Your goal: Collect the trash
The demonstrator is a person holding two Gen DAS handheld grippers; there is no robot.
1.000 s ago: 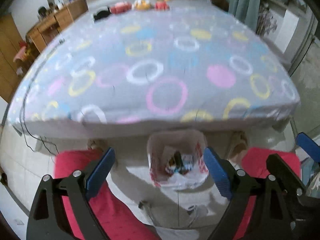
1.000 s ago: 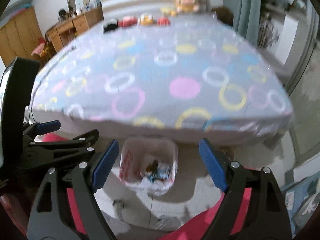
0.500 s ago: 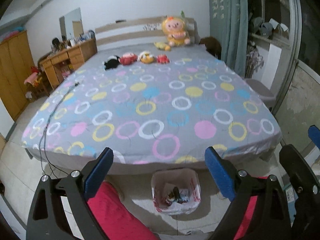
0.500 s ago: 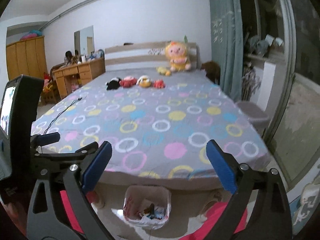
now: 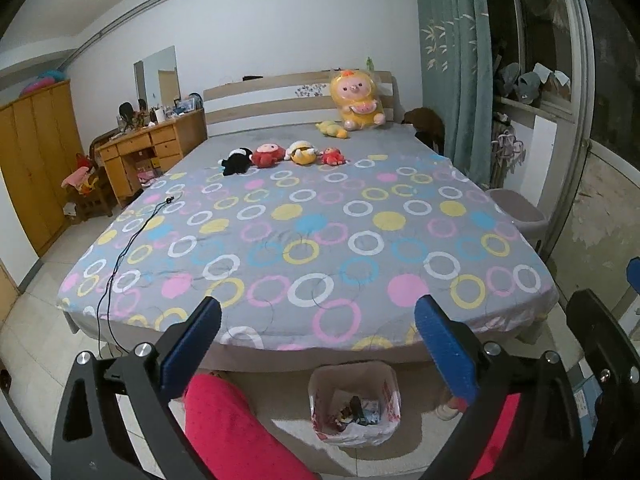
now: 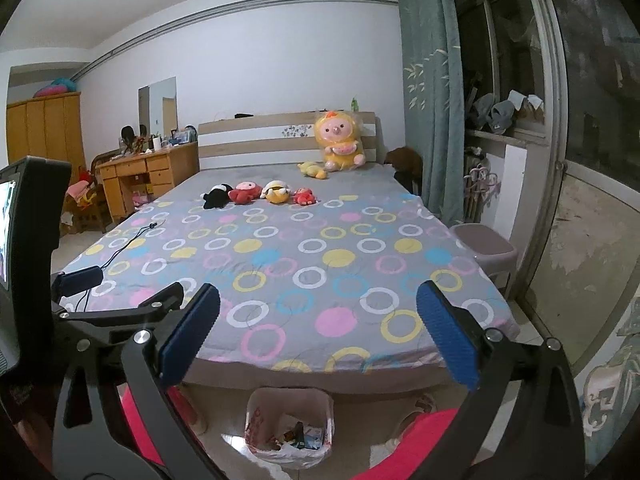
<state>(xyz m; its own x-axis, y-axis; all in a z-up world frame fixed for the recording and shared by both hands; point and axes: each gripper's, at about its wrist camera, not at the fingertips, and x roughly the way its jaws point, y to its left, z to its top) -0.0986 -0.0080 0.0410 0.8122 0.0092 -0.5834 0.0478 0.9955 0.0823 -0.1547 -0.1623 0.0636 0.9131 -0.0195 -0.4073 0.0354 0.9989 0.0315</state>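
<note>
Your left tool (image 5: 316,344) and right tool (image 6: 318,330) have just been opening and gape empty; the lined trash bin (image 5: 354,408) (wrappers inside) sits on the floor beside the bed (image 5: 312,236).

Plush toys (image 5: 280,156) (several) on bed (image 5: 304,240)

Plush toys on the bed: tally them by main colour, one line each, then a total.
Yellow: 3, the big pig doll, the small one beside it, one in the row
Red: 2
Black: 1
Total: 6
</note>
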